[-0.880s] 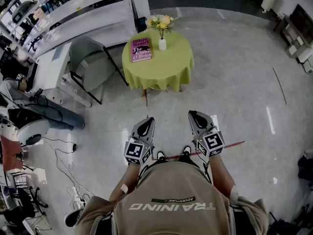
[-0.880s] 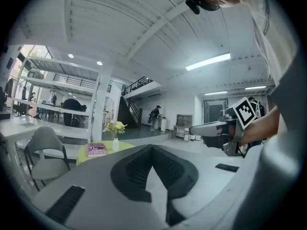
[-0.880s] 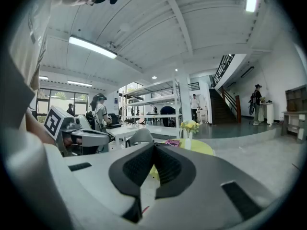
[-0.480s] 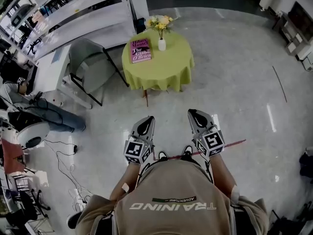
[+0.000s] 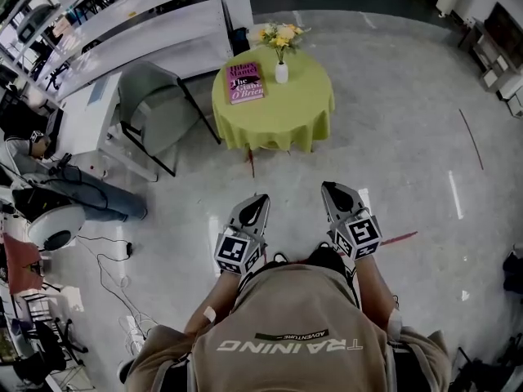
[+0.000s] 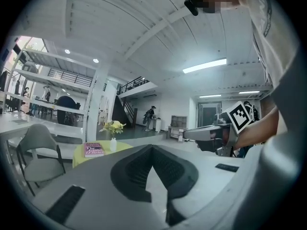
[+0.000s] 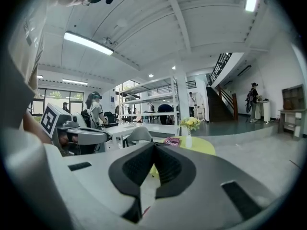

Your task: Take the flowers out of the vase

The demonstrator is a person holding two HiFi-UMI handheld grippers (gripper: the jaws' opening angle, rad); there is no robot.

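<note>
A round table [image 5: 278, 121] covered with a yellow-green cloth stands on a shiny pale floor [image 5: 392, 137]. A pink book [image 5: 245, 82] lies flat on the cloth towards the left in the head view. Just beside it stands a small white vase [image 5: 281, 73], upright, holding yellow and pale flowers [image 5: 280, 36].

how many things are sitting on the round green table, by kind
book: 1
vase: 1
bunch of flowers: 1
total on the table: 3
</note>
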